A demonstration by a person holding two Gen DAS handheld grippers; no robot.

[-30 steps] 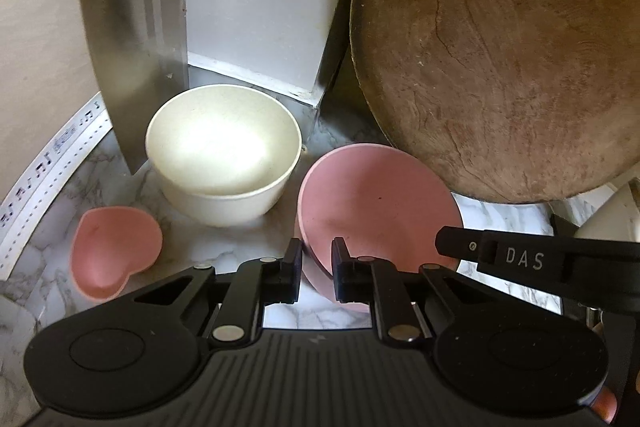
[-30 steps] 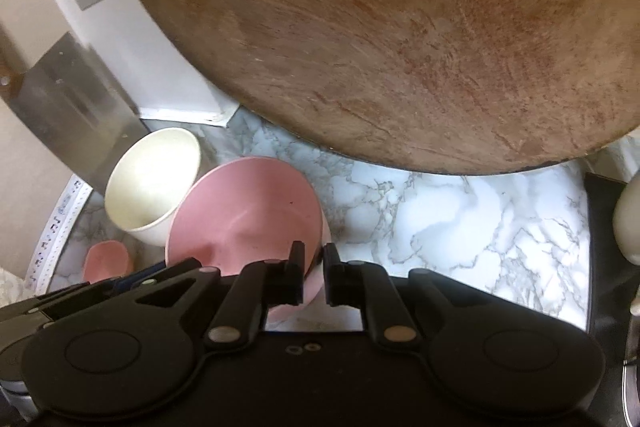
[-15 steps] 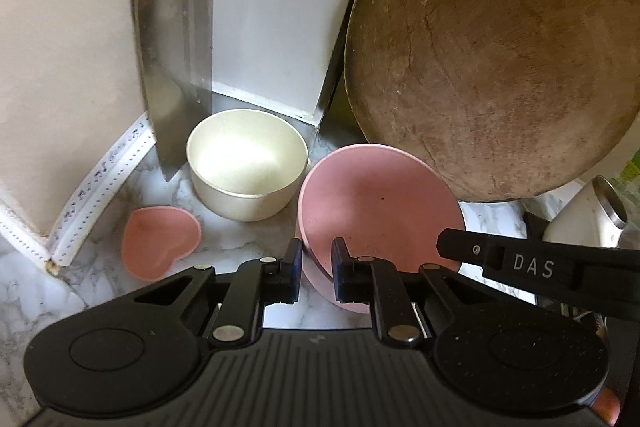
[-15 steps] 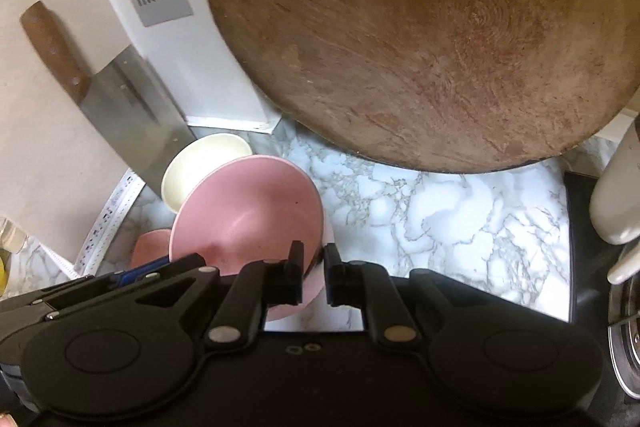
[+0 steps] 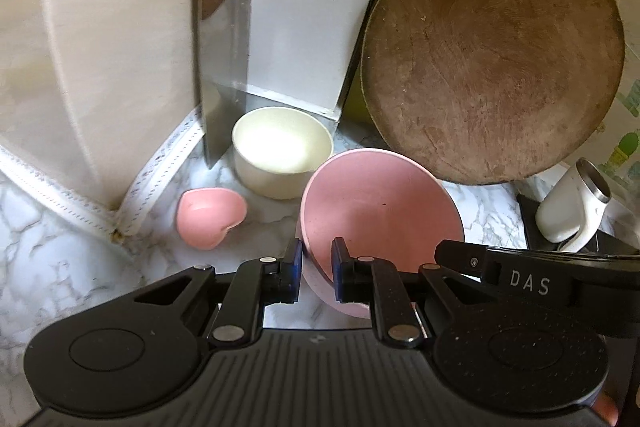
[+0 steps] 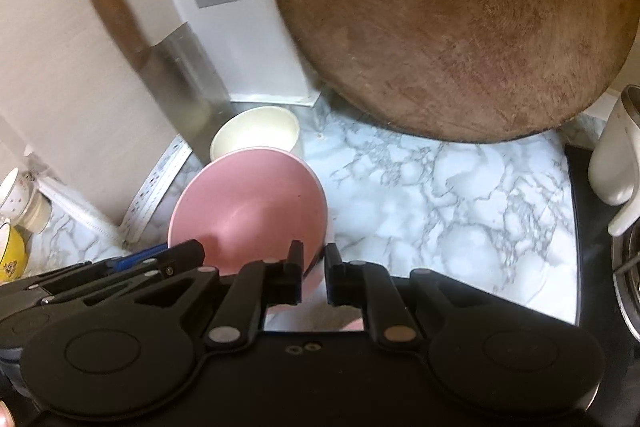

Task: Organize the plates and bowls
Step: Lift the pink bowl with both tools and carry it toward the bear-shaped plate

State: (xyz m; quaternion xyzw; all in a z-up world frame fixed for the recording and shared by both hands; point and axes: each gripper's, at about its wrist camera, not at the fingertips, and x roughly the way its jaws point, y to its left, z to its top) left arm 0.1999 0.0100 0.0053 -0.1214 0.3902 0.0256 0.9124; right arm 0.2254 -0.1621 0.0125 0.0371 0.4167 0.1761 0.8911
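Above the marble counter (image 6: pixel 440 195), your left gripper (image 5: pixel 316 267) and right gripper (image 6: pixel 313 273) both pinch the rim of the tilted pink bowl (image 5: pixel 380 203), clear of the surface, near the cream bowl (image 5: pixel 282 151) and heart-shaped dish (image 5: pixel 210 217).

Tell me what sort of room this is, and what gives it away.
Most likely a home kitchen counter: a cleaver leans against the wall, a big round wooden chopping board stands on edge, and bowls such as the cream bowl sit on a marble-patterned worktop.
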